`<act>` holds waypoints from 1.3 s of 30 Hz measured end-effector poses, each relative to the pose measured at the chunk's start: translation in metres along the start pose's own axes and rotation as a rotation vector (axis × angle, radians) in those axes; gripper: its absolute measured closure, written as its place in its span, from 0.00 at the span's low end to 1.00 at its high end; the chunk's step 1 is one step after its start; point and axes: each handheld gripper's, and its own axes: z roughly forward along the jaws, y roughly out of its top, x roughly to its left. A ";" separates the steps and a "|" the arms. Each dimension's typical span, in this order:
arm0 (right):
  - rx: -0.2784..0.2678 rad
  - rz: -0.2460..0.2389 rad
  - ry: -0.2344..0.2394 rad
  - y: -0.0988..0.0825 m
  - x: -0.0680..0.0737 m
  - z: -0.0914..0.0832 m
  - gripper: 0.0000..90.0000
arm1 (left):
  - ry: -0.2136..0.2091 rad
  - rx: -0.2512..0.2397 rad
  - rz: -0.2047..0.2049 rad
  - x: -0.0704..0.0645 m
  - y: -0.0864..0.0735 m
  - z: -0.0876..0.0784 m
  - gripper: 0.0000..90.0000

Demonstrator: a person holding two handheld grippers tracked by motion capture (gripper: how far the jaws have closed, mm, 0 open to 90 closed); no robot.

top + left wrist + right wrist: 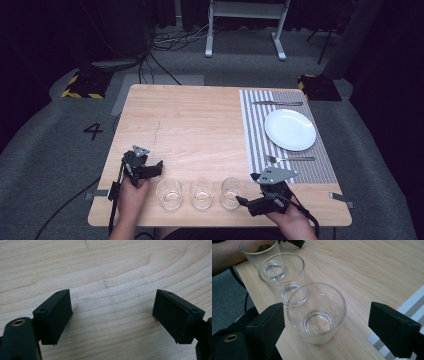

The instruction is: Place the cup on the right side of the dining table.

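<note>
Glass (316,312) nearest the placemat (260,135) — last of three along the tabletop's (200,125) near edge — stands between the spread, non-touching jaws of the right hand-held gripper (325,327), so closing on it seems next; left hand-held gripper (112,315) hangs released, empty.

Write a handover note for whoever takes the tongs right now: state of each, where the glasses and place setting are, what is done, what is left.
Left tongs: open, empty, over bare wood left of the glasses.
Right tongs: open around the nearest glass; pads not pressing on it.
Three empty glasses stand upright in a row along the near edge: left glass, middle glass, right glass.
Striped placemat at right carries the plate, knife and fork.
Done: plate and cutlery laid.
Left: no glass is on the placemat yet; probably grip the right one first.
</note>
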 end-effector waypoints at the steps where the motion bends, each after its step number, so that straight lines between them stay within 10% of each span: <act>1: 0.000 0.000 0.000 0.000 0.000 0.000 0.16 | 0.000 0.000 0.000 0.000 0.000 0.000 0.18; 20: 0.071 -0.012 0.020 -0.004 0.007 0.052 0.14 | 0.000 0.000 0.000 0.000 0.000 0.000 0.18; 39: 0.106 -0.070 0.006 -0.005 0.008 0.056 0.21 | 0.000 0.000 0.000 0.000 0.000 0.000 0.18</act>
